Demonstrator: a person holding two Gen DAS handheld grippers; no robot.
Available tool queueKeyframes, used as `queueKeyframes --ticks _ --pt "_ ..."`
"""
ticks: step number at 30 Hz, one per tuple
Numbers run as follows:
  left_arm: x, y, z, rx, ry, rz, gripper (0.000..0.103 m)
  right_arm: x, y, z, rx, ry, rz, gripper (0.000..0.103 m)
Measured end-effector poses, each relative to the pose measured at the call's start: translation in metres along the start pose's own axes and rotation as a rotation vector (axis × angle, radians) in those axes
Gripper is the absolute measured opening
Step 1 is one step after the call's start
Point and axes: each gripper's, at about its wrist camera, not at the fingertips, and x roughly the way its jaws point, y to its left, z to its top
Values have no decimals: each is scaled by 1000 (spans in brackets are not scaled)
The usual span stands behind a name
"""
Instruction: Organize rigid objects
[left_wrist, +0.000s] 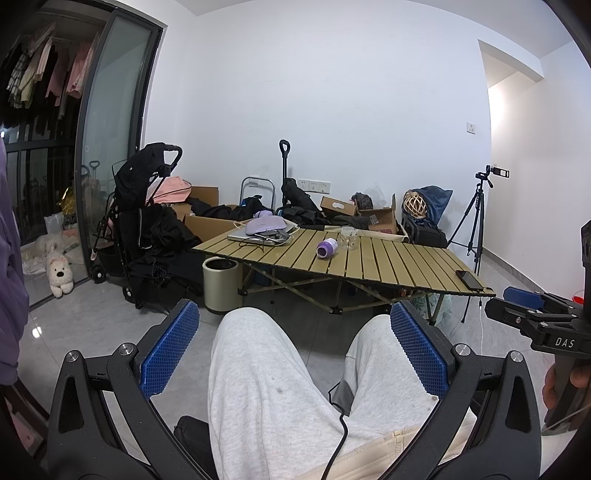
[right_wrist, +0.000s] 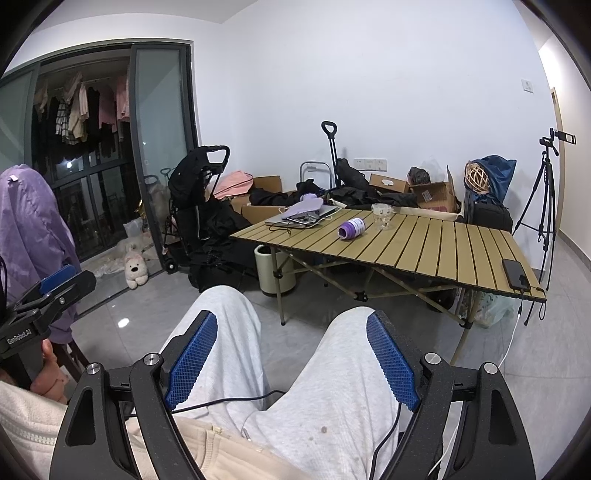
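A purple and white bottle (left_wrist: 327, 248) lies on its side on the slatted folding table (left_wrist: 399, 266), next to a clear glass cup (left_wrist: 348, 237). Both show in the right wrist view: bottle (right_wrist: 351, 227), cup (right_wrist: 382, 215), table (right_wrist: 436, 251). A laptop with a purple case on it (left_wrist: 263, 232) sits at the table's far left, and a black phone (left_wrist: 469, 279) near its right corner. My left gripper (left_wrist: 294, 350) is open and empty above the person's knees, far from the table. My right gripper (right_wrist: 291, 362) is open and empty likewise.
A cream waste bin (left_wrist: 221, 284) stands under the table's left end. A black stroller (left_wrist: 147, 221), cardboard boxes and dark clothes crowd the wall behind. A tripod with a camera (left_wrist: 476, 218) stands right of the table. A plush dog (left_wrist: 59, 275) sits by the glass door.
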Motion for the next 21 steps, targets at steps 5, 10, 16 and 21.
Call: queueKeyframes --ticks 5,10,16,21 --pt "0 0 0 0 0 0 103 1 -2 0 2 2 0 87" --pt "0 0 0 -1 3 -3 103 2 -2 0 0 4 -1 87" --pt "27 9 14 -35 20 -57 103 11 -4 5 -11 8 -8 87" --pt "90 7 43 -3 37 -103 103 40 -28 35 -58 -24 -46 87"
